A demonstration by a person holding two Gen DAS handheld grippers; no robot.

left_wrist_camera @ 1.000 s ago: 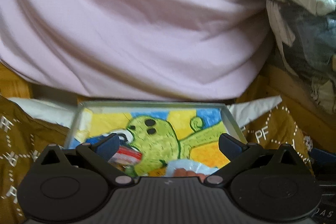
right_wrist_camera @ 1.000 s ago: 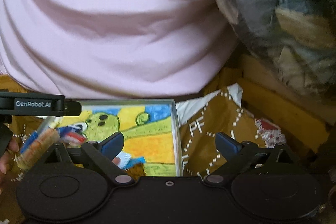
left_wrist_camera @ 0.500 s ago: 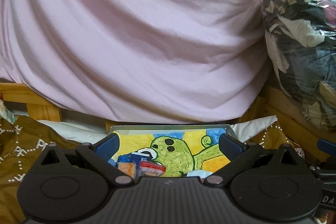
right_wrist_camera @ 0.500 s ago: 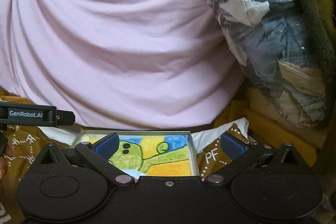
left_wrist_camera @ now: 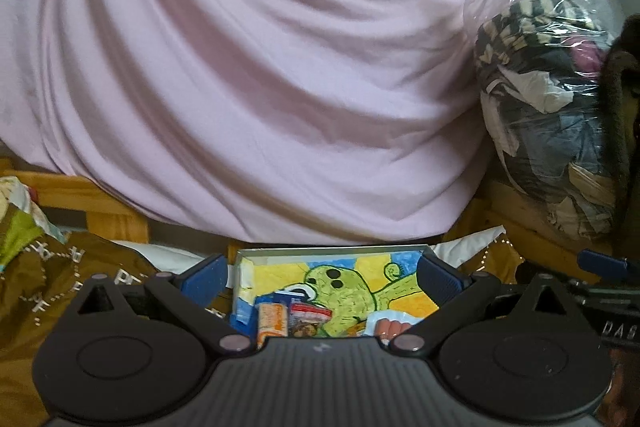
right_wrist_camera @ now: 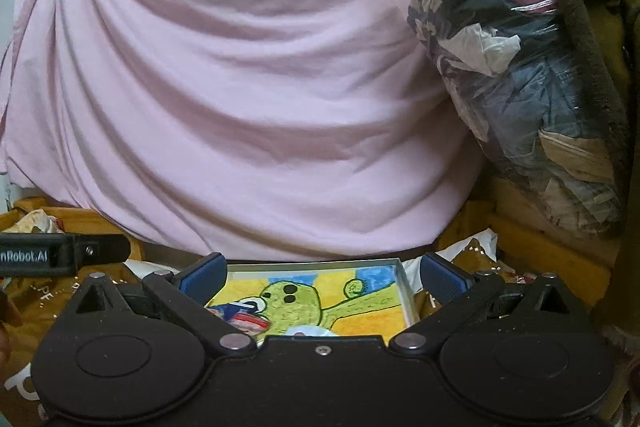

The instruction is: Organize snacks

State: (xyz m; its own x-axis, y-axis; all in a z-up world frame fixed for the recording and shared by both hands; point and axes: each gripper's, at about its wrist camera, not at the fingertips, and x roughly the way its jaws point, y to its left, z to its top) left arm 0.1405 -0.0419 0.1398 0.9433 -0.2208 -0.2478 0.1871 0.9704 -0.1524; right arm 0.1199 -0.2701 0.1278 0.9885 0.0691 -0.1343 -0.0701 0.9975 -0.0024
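Since one second ago both our grippers have lifted and drawn back, so the shallow grey-rimmed tray with the green cartoon drawing on its floor point(left_wrist_camera: 332, 251) now sits low and small in both views; the large pink draped cloth point(left_wrist_camera: 256, 67) fills most of the picture. Our left gripper point(left_wrist_camera: 320, 277) stands wide open with nothing between its blue pads; our right gripper point(right_wrist_camera: 320, 273) is also spread wide and empty. In the tray lie the snacks: an orange wrapped packet point(left_wrist_camera: 272, 319), a small red-topped packet point(left_wrist_camera: 310, 317) touching it, and a pale wrapper with sausages point(left_wrist_camera: 390, 325) nearer the right side; a blue and white packet point(left_wrist_camera: 290, 294) lies behind them. At the right stands a clear plastic bag of clothes point(left_wrist_camera: 552, 99). We judge that a packet was just put down, and that the next snack must be found outside the tray.
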